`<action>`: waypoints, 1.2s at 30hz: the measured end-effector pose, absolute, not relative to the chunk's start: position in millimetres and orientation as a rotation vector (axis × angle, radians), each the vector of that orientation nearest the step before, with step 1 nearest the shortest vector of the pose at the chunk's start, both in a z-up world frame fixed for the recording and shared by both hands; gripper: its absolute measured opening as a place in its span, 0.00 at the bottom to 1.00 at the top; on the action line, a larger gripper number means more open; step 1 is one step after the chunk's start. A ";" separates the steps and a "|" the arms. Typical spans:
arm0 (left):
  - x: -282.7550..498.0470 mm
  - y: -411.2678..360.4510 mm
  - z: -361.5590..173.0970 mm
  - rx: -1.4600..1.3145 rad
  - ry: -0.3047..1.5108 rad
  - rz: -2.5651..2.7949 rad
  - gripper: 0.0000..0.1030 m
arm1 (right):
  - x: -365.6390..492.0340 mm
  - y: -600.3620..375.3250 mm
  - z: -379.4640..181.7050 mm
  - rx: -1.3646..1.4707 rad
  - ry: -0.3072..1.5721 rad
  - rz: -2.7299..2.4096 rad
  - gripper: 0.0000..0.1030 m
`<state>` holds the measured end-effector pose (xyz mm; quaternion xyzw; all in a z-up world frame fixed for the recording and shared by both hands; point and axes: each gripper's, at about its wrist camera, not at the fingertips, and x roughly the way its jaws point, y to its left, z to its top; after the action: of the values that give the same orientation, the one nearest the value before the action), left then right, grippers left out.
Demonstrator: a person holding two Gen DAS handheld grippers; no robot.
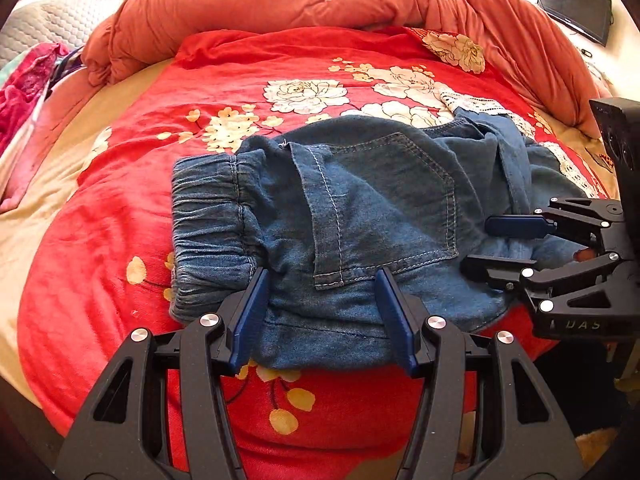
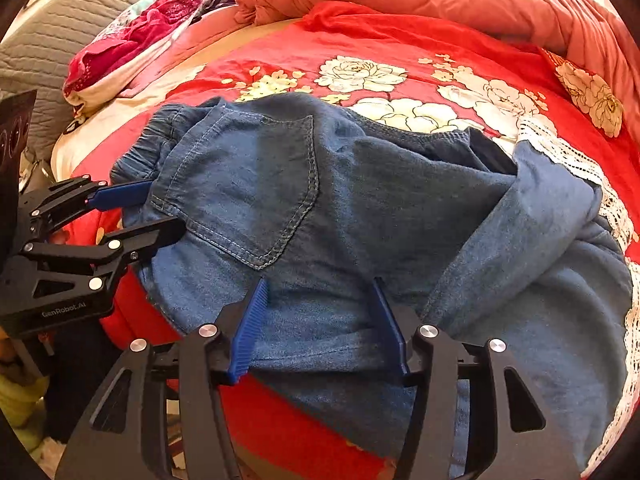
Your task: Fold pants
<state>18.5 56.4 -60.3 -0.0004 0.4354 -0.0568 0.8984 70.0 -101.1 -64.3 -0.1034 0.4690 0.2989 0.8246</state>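
Pants (image 1: 352, 216) bunched mid-bed on red blanket (image 1: 120, 248), waistband left, lace-edged legs doubled over at right. Left gripper (image 1: 322, 316) spread apart over near hem, nothing pinched. Right gripper (image 2: 320, 324) likewise apart above cloth, seemingly not pressing, though contact hard to judge. Risk: closing on top layer only, dragging fold askew; loose right leg slipping off stack.

Both wrist cameras are looking steeply down, close over the bed (image 1: 120, 208). The left view is facing the pants' (image 1: 352, 216) waistband end, the right view the leg end; both are sharing the back pocket.
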 end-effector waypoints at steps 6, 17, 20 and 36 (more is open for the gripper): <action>15.5 64.1 -52.0 -0.060 0.884 -0.146 0.46 | 68.9 -114.8 -39.6 -0.184 0.931 0.687 0.64; 9.8 35.3 7.0 -0.054 0.777 -0.244 0.58 | 105.3 -213.7 -1.7 -0.032 0.837 0.428 0.70; 17.6 10.2 5.7 -0.055 0.787 -0.326 0.59 | 116.9 -230.6 -4.0 -0.013 0.845 0.378 0.70; 94.2 -84.5 -51.2 -0.076 0.975 -0.563 0.36 | 209.4 -205.2 -5.5 -0.165 0.845 0.310 0.70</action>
<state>94.2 -84.5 -51.2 -0.0358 0.4620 -0.2670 0.8450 209.4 -205.2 -5.5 -0.0797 0.4079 0.1497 0.8971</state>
